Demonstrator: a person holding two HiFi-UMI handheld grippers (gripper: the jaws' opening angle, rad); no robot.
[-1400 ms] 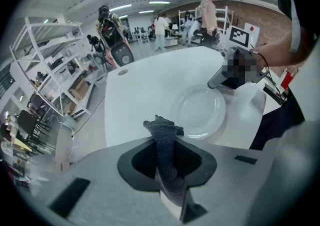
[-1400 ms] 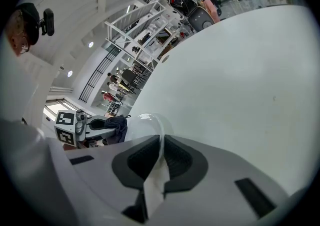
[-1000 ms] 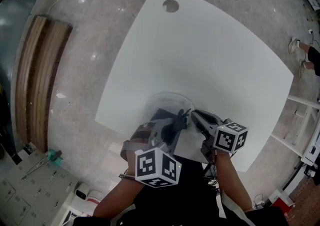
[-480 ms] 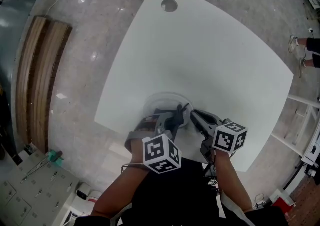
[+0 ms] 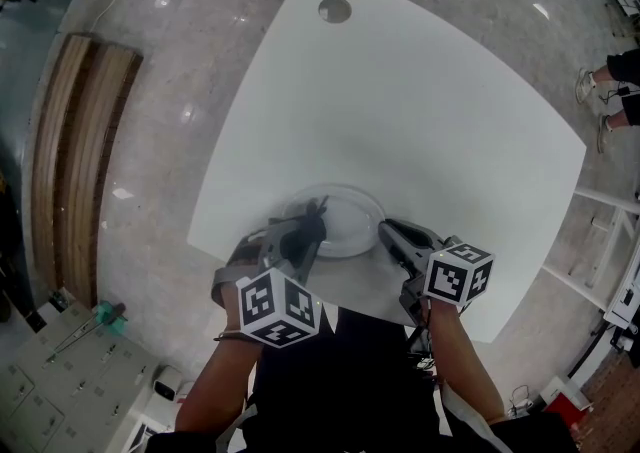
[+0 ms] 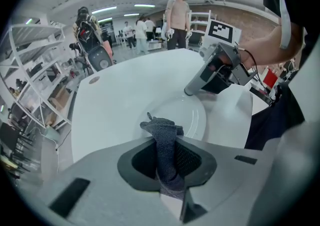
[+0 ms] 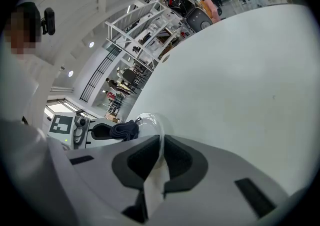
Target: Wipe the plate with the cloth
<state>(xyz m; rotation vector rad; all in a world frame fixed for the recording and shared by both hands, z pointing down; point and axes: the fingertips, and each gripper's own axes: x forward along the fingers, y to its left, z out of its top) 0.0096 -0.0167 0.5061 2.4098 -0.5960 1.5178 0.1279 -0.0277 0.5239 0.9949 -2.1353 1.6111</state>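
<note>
White round plate (image 5: 350, 213) lying on a white table (image 5: 420, 101), with both tools at work on it. The left gripper (image 5: 312, 221) reaches over the plate's left side, pointing steeply downward, its jaws clamped together on a dark grey knitted cloth (image 6: 161, 127). The bunched free end of the cloth sticks out past the jaw tips above the plate's left rim; whether it presses on the plate cannot be told. The right gripper (image 5: 384, 230) meets the plate from the right, its jaws nipped on the plate's thin rim, one jaw on each face of it. A marker cube (image 5: 278, 308) rides behind the left gripper, on the person's side of the plate, and a second cube (image 5: 459, 274) lies to the plate's right. A round cable hole (image 5: 334, 9) in the table sits well beyond the plate.
</note>
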